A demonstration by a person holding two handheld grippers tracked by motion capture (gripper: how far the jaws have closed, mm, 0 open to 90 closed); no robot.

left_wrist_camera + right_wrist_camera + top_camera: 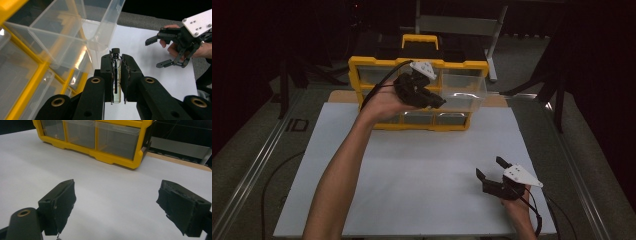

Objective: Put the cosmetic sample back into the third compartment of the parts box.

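Observation:
My left gripper [438, 102] is raised in front of the yellow drawer cabinet [362, 65], beside a clear drawer [464, 92] that is pulled out. In the left gripper view the left gripper [117, 58] is shut on a small glass vial [117, 75] with a black cap and yellowish liquid, just below the clear drawer's [75, 30] front lip. Low over the white sheet [422, 170] at the front right, my right gripper [490, 167] stands open with nothing between its jaws. The right gripper [116, 202] faces the cabinet [112, 158] and its shut lower drawers.
A black case with a yellow handle [419, 42] sits behind the cabinet. A metal frame [492, 45] stands at the back right. Rails run along both table sides. A cable [377, 85] trails from the left gripper.

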